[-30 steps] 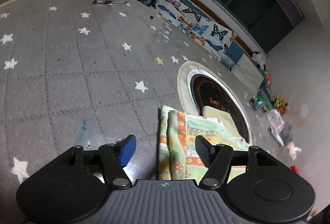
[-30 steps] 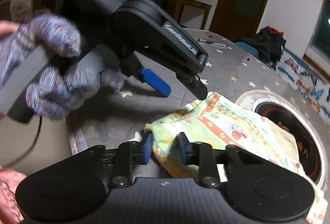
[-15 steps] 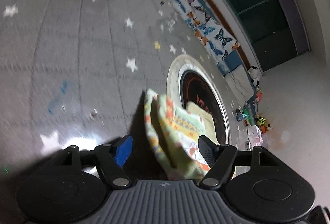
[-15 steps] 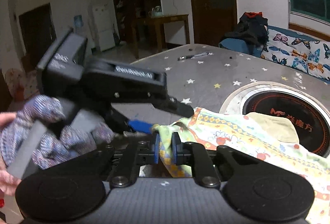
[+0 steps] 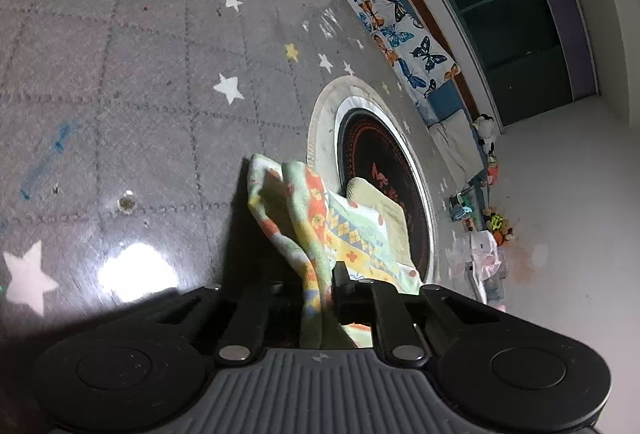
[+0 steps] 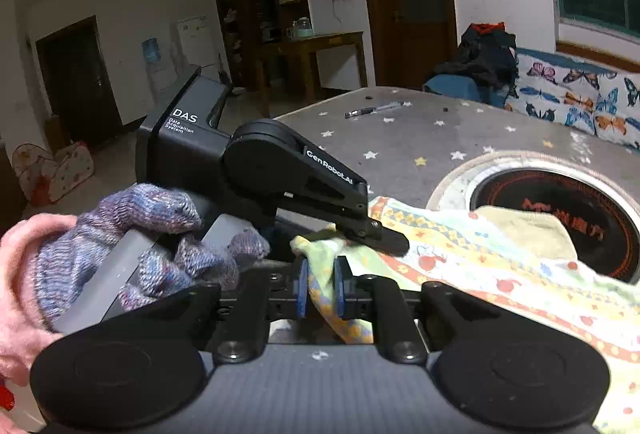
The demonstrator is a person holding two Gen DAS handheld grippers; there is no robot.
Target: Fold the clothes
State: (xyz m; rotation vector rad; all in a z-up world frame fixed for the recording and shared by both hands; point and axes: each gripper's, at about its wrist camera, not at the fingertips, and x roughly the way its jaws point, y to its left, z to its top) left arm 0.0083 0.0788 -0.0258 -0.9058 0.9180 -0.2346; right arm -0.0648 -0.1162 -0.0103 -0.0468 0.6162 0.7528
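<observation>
Our left gripper (image 5: 320, 290), wide a moment ago, is closing on the cloth (image 5: 340, 222) at lower centre on the bench (image 5: 140, 74), while our right gripper (image 6: 319, 288), jaws easing apart, pinches its neighbouring corner, readying a fold.

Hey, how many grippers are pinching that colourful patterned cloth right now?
2. The right gripper clamps a bunched corner of the colourful patterned cloth between its blue-padded fingers. The left gripper, jaws closing, grips the same cloth just beyond.
</observation>
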